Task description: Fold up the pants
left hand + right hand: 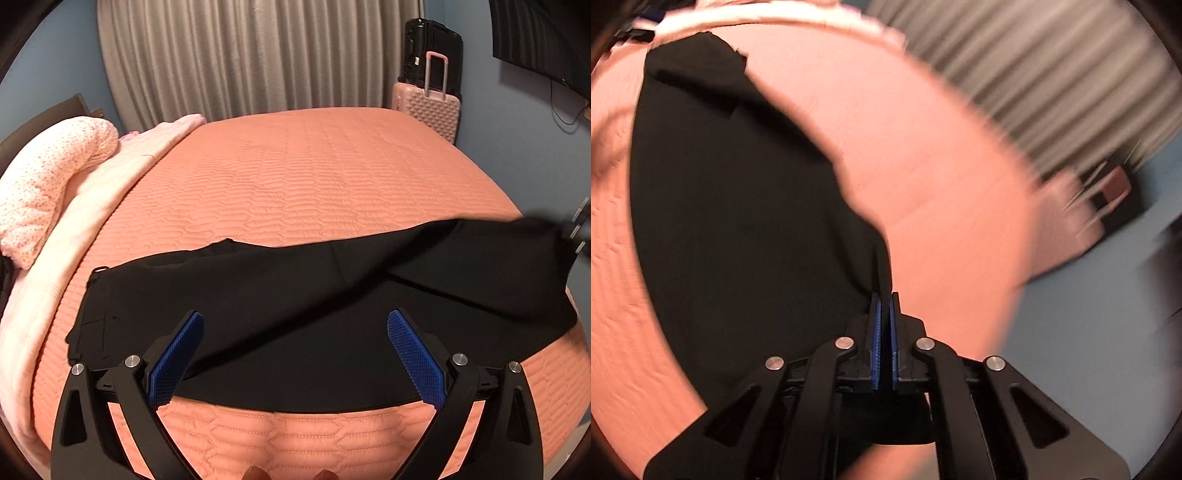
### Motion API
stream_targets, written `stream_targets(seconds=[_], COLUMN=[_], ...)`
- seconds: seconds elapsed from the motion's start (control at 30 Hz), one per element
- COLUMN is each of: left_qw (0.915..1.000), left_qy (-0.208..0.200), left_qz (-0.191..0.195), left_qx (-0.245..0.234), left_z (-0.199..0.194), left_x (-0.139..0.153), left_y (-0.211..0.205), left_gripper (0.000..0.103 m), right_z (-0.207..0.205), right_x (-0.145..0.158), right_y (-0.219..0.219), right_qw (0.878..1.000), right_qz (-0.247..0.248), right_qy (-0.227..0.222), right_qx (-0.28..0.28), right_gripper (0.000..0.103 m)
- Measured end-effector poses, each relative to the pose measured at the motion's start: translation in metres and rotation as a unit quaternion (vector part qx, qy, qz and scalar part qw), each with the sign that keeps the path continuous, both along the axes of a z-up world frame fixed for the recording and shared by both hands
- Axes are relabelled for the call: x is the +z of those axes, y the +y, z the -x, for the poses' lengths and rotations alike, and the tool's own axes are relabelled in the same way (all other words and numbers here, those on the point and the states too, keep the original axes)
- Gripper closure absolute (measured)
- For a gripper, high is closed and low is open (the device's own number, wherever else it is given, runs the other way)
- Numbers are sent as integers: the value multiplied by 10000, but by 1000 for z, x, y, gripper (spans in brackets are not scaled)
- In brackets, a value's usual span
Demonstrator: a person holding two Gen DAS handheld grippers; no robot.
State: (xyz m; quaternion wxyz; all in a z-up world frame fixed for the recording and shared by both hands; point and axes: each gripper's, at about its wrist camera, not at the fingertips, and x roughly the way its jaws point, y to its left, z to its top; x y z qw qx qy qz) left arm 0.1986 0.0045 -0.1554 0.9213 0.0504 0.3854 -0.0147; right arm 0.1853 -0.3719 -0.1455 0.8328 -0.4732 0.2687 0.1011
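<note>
Black pants (295,295) spread across near edge of bed (314,177), directly ahead of left tool (295,325). Left tool held wide apart, blue pads (413,354) poised over cloth, nothing gripped. Waistband end seen left of left tool, leg end lifted at far right. Right tool (884,306) clamped tight on pants, fold of black fabric pinched between blue pads. Right wrist view blurred. Pink suitcase (436,107) and curtain (251,55) seen beyond bed, floral pillow (48,177) far left.
</note>
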Motion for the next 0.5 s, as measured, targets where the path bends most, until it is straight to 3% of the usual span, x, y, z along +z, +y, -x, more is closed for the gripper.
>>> stream_targets(seconds=[0.03, 0.1, 0.2, 0.23, 0.27, 0.33, 0.37, 0.4, 0.43, 0.5], left_qw=[10000, 9999, 9999, 9998, 9996, 9990, 9988, 9986, 9983, 9978], left_qy=[-28, -90, -76, -33, 37, 179, 238, 238, 214, 230], left_qz=[-25, -82, 13, 58, 67, 15, -69, -150, -219, -146], left_qx=[27, 85, 135, 197, 265, 407, 433, 441, 489, 611], left_z=[2, 8, 13, 14, 13, 12, 12, 12, 12, 12], left_x=[3, 8, 8, 4, 1, -4, -5, -5, -5, -8], left_y=[1, 2, 8, 12, 16, 23, 27, 29, 34, 47], left_gripper=[5, 5, 5, 5, 5, 5, 5, 5, 5, 5], right_z=[28, 59, 85, 88, 89, 97, 102, 102, 100, 86], right_x=[12, -3, -86, -109, -138, -146, -135, -119, -105, -70], right_y=[9, 8, -20, -29, -42, -53, -59, -60, -57, -19], right_qw=[9944, 9818, 9911, 9936, 9930, 9898, 9866, 9784, 9724, 9582], right_qz=[672, 1290, 1233, 1124, 840, 182, -283, -818, -1225, -2219], right_qy=[-767, -1310, -510, -34, 630, 928, 807, 825, 766, 714], right_qx=[267, 480, 40, -106, -546, -1064, -1386, -1711, -1834, -1662], right_gripper=[100, 100, 95, 86, 68, 66, 64, 51, 46, 32])
